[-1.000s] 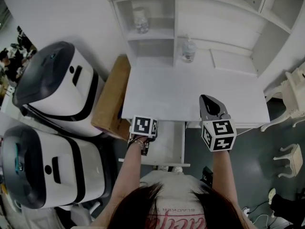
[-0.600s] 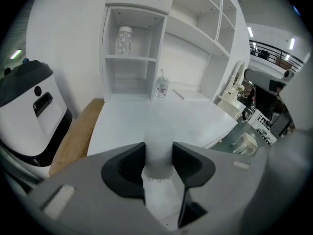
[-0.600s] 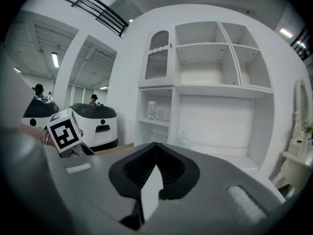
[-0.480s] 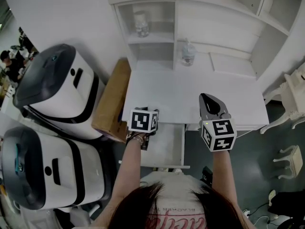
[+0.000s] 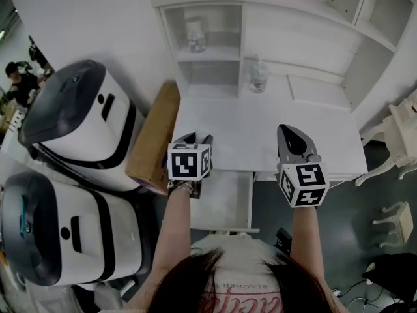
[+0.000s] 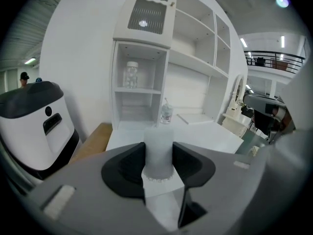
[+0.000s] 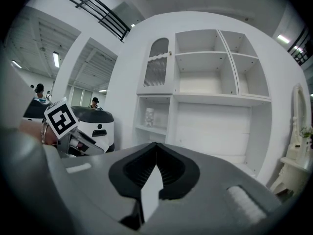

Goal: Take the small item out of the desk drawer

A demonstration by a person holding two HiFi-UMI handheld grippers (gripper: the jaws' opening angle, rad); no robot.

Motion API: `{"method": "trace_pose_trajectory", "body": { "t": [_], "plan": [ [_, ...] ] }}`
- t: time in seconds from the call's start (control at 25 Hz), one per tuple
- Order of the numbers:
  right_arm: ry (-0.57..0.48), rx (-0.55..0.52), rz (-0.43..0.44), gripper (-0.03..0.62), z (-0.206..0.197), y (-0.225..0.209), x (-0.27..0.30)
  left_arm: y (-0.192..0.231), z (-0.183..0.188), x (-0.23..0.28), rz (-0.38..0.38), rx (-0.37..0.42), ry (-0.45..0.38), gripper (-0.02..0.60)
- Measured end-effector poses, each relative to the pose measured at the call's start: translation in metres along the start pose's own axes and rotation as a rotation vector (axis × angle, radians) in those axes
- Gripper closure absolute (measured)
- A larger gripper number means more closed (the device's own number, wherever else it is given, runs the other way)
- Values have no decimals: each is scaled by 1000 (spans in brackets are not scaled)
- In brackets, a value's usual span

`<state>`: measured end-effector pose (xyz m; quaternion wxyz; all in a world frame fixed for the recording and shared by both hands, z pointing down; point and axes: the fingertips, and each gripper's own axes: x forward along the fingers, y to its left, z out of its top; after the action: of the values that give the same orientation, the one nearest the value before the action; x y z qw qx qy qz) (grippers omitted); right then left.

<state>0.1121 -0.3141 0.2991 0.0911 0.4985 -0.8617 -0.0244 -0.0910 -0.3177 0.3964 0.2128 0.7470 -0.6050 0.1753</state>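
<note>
Frosted white cylinder (image 6: pixel 158 140) pinched mid-body in left tool (image 6: pixel 158 155); looks light, rigid, slippery; right tool (image 7: pixel 155 161) closed, empty.

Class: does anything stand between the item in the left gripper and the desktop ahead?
Nothing visible does. The left gripper is shut on the small white cylinder, and the desktop ahead lies bare up to the bottle at its back.
</note>
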Motion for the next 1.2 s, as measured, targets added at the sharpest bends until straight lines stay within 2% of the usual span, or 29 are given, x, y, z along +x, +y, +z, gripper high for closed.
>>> {"method": "trace_pose_trajectory", "body": {
  "t": [0.88, 1.2],
  "plan": [
    [-113, -32, -59, 592, 39, -23, -14, -2, 103, -65, 78, 171, -466, 396],
    [-164, -53, -88, 592, 56, -33, -22, -4, 132, -93, 96, 217, -598, 396]
  ]
}}
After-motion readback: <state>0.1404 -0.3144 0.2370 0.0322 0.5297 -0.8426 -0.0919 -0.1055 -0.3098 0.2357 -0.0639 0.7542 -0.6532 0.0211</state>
